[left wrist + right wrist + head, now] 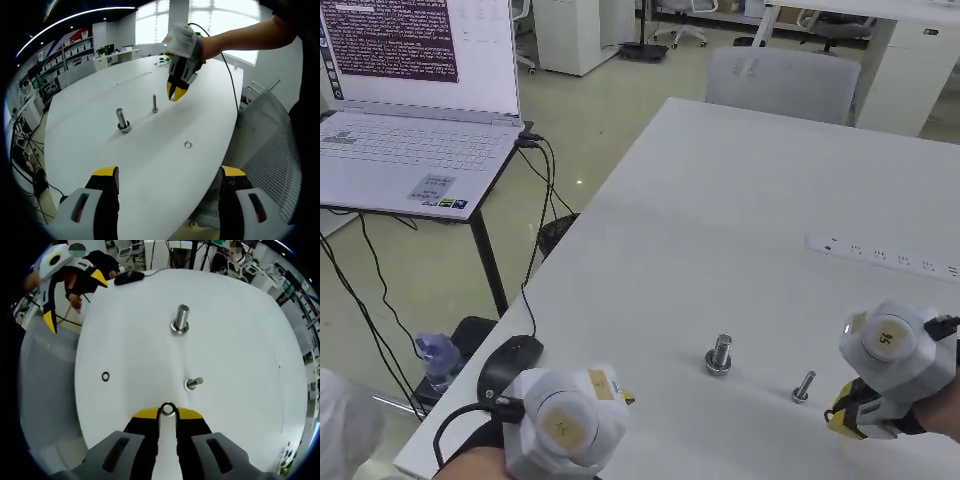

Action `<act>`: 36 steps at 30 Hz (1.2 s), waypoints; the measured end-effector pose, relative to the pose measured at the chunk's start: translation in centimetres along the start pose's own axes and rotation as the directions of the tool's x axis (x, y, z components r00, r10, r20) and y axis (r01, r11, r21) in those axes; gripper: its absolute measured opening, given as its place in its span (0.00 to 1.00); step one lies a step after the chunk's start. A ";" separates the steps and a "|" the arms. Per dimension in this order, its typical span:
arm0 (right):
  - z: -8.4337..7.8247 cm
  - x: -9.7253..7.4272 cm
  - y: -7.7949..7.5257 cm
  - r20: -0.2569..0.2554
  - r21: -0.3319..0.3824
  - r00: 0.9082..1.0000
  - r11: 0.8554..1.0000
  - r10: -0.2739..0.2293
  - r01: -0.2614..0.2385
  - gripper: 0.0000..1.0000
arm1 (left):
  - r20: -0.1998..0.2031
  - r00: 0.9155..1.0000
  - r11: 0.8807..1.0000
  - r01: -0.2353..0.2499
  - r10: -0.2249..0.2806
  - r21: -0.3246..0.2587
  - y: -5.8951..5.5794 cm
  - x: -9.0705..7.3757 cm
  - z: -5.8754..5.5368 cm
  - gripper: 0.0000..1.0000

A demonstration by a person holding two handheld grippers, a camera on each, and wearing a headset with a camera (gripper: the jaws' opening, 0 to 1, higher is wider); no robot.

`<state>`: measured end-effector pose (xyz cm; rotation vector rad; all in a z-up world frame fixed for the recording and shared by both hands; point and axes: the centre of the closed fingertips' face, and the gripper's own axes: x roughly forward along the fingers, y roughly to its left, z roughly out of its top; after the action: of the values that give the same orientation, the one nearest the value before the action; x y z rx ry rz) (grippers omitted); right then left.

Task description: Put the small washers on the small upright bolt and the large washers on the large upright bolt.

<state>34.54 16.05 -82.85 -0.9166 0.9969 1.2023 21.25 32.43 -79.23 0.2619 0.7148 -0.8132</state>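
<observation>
step: washer placement, likely onto the small bolt | right gripper (168, 413) clamped on washer (168, 408) | small bolt (194, 383) just ahead, large bolt (180, 319) beyond | next: centre hole over bolt tip, lower, release | left gripper (169, 175) jaws apart, holding nothing, spare washer (188, 144) lying ahead of it

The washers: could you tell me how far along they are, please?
Done: the large bolt seems to carry a seated washer. In hand: the right gripper pinches another washer near the small bolt. Left: one loose washer lies on the table.
</observation>
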 end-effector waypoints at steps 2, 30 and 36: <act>0.1 0.0 -0.2 0.000 -0.003 1.000 1.000 -0.001 0.001 0.12 | 0.000 1.000 1.000 -0.001 0.001 0.002 0.1 0.1 0.0 0.82; 3.5 0.4 -3.8 0.018 -0.005 1.000 1.000 -0.018 0.018 0.12 | -0.010 1.000 1.000 0.006 -0.006 0.009 0.3 1.3 0.1 0.93; 3.3 0.9 -3.7 0.004 -0.009 1.000 1.000 -0.008 0.008 0.12 | -0.002 1.000 1.000 0.009 -0.009 0.000 0.2 1.4 0.4 0.94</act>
<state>38.69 18.91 -82.56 -0.9241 0.9844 1.2025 22.27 31.59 -79.94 0.2598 0.7181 -0.8213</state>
